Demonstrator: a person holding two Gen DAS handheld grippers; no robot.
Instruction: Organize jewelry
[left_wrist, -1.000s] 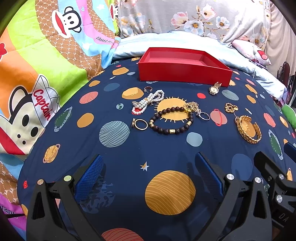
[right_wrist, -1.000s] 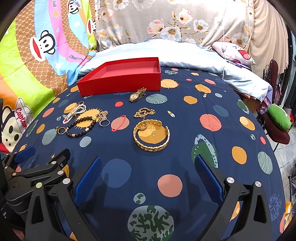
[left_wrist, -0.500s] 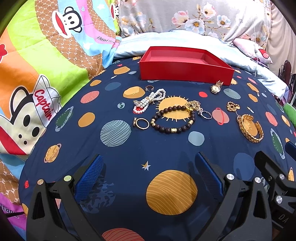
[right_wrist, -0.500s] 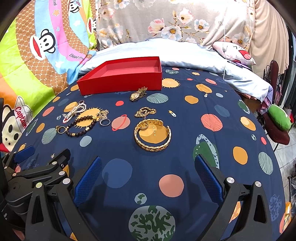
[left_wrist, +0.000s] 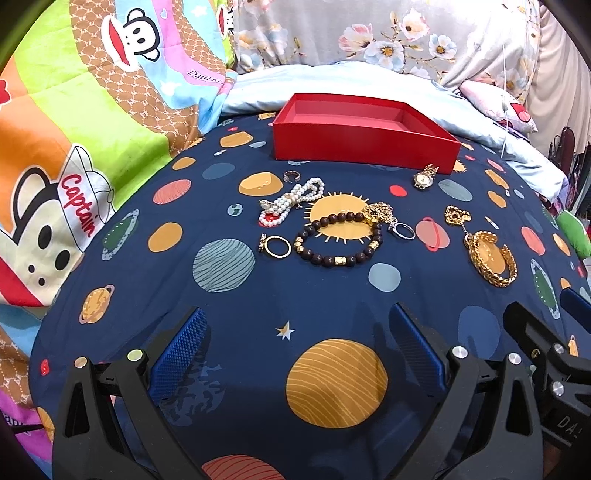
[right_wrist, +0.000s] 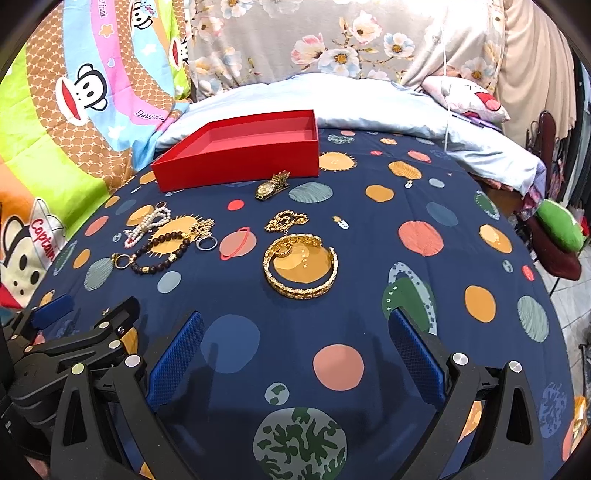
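Both claws sit low over the bed, spread wide and holding nothing: from my left claw (left_wrist: 295, 350) I see only the planet-print bedsheet (left_wrist: 236, 310) between its blue pads (left_wrist: 181, 347), and the right claw (right_wrist: 295, 350) is just as bare. All the jewelry lies ahead of the fingertips, well apart from them. Straight out from my left claw is the dark bead bracelet (left_wrist: 338, 240), with a gold ring (left_wrist: 277, 246) just beside it on the left and a silver ring (left_wrist: 404, 231) at its right end, next to a small gold cluster (left_wrist: 378, 213). A pearl strand (left_wrist: 291, 201) lies a little further back. Ahead of my right claw lies the gold chain bangle (right_wrist: 301, 267), with a gold chain piece (right_wrist: 286, 220) just behind it. Further back, a small gold watch (right_wrist: 271, 186) sits just in front of the red box (right_wrist: 236, 158), which stands open with nothing visible inside at the far side of the sheet, near a pale blue pillow (right_wrist: 369, 103). My two claws hover side by side, level, each showing at the edge of the other's view.
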